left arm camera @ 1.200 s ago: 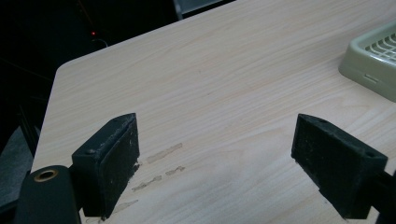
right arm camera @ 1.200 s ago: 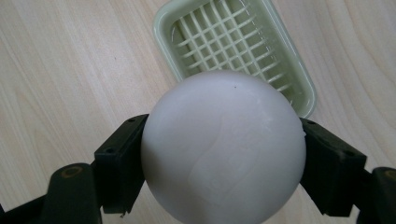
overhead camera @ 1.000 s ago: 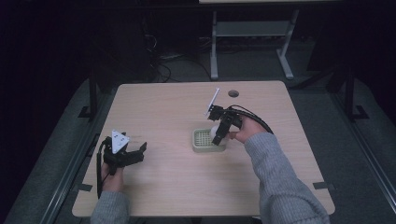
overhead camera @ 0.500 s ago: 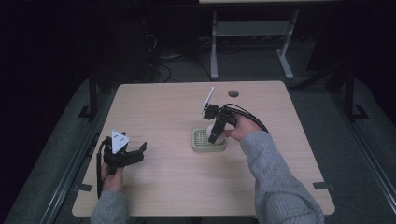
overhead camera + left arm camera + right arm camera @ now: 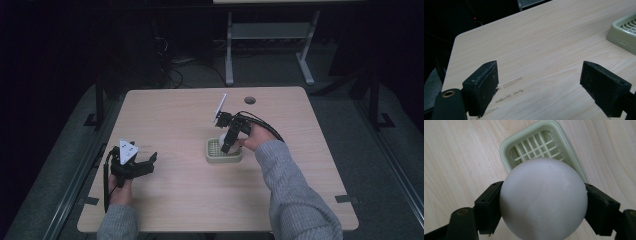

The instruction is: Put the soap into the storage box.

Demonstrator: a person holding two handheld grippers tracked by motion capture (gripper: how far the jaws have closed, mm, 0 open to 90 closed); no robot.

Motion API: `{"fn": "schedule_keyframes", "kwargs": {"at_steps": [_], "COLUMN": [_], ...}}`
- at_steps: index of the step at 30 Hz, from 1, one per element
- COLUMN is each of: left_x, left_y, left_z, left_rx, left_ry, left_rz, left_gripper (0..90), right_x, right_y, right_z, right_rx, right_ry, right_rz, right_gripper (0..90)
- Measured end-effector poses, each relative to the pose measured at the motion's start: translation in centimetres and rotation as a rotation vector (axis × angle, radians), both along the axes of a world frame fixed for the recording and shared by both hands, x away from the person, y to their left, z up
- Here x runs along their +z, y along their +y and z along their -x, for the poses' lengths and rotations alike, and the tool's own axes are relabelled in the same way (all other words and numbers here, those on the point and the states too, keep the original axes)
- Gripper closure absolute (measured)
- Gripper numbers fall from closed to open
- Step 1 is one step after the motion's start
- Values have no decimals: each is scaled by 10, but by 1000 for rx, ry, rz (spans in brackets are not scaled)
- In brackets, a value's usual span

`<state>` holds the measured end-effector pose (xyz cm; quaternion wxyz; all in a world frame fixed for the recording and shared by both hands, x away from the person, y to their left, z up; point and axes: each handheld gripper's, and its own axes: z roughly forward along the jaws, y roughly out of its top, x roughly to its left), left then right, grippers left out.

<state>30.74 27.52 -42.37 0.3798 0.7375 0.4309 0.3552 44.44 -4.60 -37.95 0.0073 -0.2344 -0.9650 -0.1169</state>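
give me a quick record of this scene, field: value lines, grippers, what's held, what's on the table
surface: light wood table
right gripper: shut on a white ball, above the tray
tray: pale green slotted tray, on the table near its middle
left gripper: open, nothing between its jaws, low over bare table on the left side
ball in tray: not yet, still gripped

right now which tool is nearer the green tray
Right. The right tool holds a white ball just above the green tray; the left tool sits open, well off to its side.
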Motion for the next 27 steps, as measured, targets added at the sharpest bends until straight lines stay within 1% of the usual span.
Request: {"fn": "schedule_keyframes", "kwargs": {"at_steps": [8, 13, 19, 27], "left_x": [0, 0, 0, 0], "left_y": [0, 0, -1, -1], "left_z": [0, 0, 0, 0], "left_rx": [-2, -1, -6, -4], "left_ry": [3, -1, -1, -2], "left_rz": [-11, 0, -8, -1], "left_gripper": [148, 148, 149, 148], "right_x": [-8, -12, -16, -22], "right_y": [8, 12, 15, 20], "right_z": [-5, -8, -10, -12], "right_rx": [4, 0, -2, -3], "right_ry": [6, 5, 5, 7], "right_rz": [11, 17, 29, 35], "right_gripper": [232, 232, 232, 232]}}
